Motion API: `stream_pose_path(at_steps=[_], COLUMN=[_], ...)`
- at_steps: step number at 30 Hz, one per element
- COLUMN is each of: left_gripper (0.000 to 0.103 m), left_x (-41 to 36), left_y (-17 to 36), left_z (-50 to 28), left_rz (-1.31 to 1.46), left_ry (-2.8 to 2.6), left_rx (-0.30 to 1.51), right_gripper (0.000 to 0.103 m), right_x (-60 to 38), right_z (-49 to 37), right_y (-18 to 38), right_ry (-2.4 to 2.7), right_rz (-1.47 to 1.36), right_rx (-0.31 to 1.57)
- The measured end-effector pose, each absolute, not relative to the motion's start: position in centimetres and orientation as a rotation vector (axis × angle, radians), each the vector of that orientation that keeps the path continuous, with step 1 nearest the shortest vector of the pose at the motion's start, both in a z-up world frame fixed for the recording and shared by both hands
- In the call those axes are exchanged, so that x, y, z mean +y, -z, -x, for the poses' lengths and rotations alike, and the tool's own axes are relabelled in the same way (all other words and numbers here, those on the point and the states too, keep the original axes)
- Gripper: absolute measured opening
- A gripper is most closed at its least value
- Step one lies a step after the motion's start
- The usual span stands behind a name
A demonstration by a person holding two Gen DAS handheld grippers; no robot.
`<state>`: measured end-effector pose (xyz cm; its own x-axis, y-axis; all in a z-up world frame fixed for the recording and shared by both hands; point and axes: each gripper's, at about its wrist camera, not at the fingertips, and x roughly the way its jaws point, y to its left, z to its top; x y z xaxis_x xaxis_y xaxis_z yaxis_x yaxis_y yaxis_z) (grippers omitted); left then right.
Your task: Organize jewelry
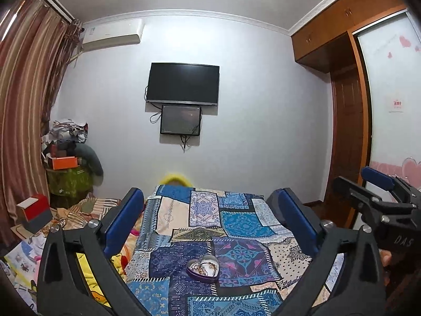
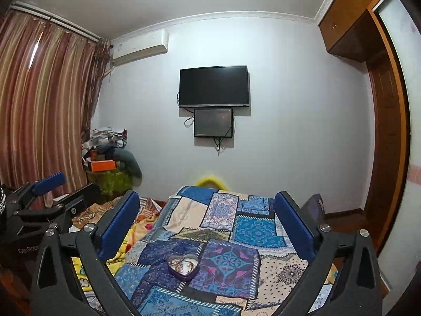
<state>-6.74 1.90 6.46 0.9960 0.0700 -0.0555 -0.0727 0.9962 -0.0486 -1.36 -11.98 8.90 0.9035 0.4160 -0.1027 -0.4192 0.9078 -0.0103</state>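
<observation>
Patchwork bedspread (image 1: 236, 226), wall-mounted television (image 1: 183, 84).

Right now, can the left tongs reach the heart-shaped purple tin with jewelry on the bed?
Probably yes. The left tongs are open, and the heart-shaped purple tin lies between the fingers' lines on the patchwork blue bedcover, nothing in between.

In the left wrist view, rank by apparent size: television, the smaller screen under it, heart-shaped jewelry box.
1. television
2. smaller screen
3. heart-shaped jewelry box
The box lies nearer the camera, so real sizes may differ.
</observation>
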Motion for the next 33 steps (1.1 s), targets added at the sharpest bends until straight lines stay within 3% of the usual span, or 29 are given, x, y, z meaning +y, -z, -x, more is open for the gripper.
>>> stream_pose_path(at_steps=[33], left_gripper=[0.103], left_x=[1.1], left_y=[-5.8], left_z=[6.3], left_rz=[0.035], left_ry=[-0.081], left_rx=[0.072], right_gripper=[0.101], right_x=[-13.8], right_z=[2.2], right_y=[-8.5], right_ry=[-0.444], right_rz=[0.003], right_rx=[0.137])
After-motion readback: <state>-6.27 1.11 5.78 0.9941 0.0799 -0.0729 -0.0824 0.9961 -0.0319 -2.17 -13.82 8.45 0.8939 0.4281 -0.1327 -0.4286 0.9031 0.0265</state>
